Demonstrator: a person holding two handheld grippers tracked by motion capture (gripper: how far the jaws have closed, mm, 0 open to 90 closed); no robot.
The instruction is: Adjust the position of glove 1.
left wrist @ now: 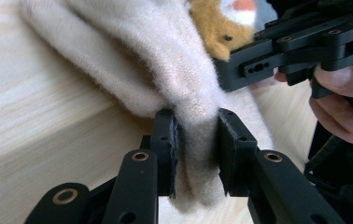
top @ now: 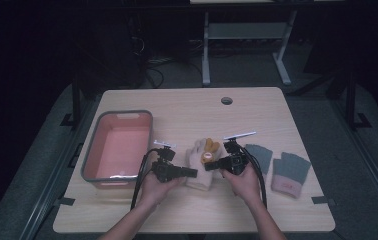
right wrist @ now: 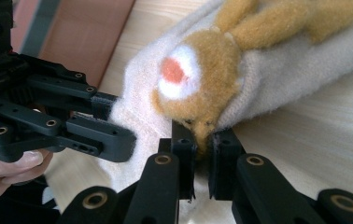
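Observation:
A cream woolly glove with an orange plush animal on its back lies mid-table. My left gripper comes in from the left and is shut on a fold of the cream fabric, pinched between both pads. From the right, my right gripper is shut on the glove at the lower edge of the orange animal patch. In the left gripper view the right gripper reaches in at upper right; in the right gripper view the left gripper sits at the left. Both tips nearly meet over the glove.
A pink basin with a grey rim stands left of the hands, nothing visible in it. Two grey fingerless gloves with pink cuffs lie to the right on the wooden table. A cable hole is near the far edge.

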